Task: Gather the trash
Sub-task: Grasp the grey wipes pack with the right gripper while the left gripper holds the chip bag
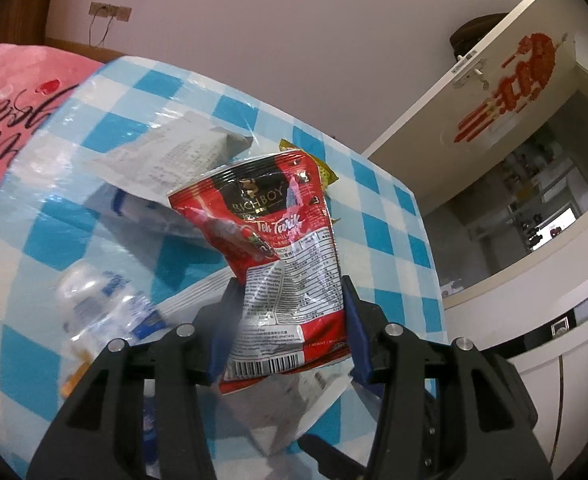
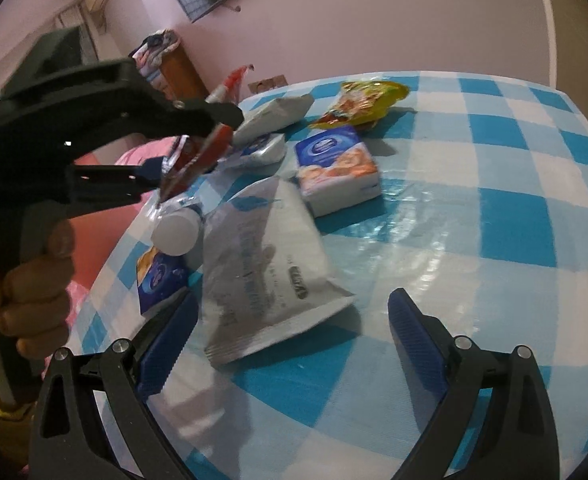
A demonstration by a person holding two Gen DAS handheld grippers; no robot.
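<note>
Only right wrist view shows right tongs (image 2: 290,340) spread (left tongs (image 1: 290,312) pinch red sachet (image 1: 270,248)).

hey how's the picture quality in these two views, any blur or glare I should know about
Left wrist view: the red packet in the left gripper is sharp, while the clear bottle beside it is smeared by blur. Right wrist view: the white pouch looks soft, and glare streaks the shiny checked tablecloth. Both views bend straight edges, fisheye style.

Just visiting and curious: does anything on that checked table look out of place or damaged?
Mostly litter: a crumpled white pouch, a yellow snack wrapper and a tipped-over plastic bottle lie scattered on the tablecloth. The left gripper holds a creased, torn-open red Teh Tarik packet.
</note>
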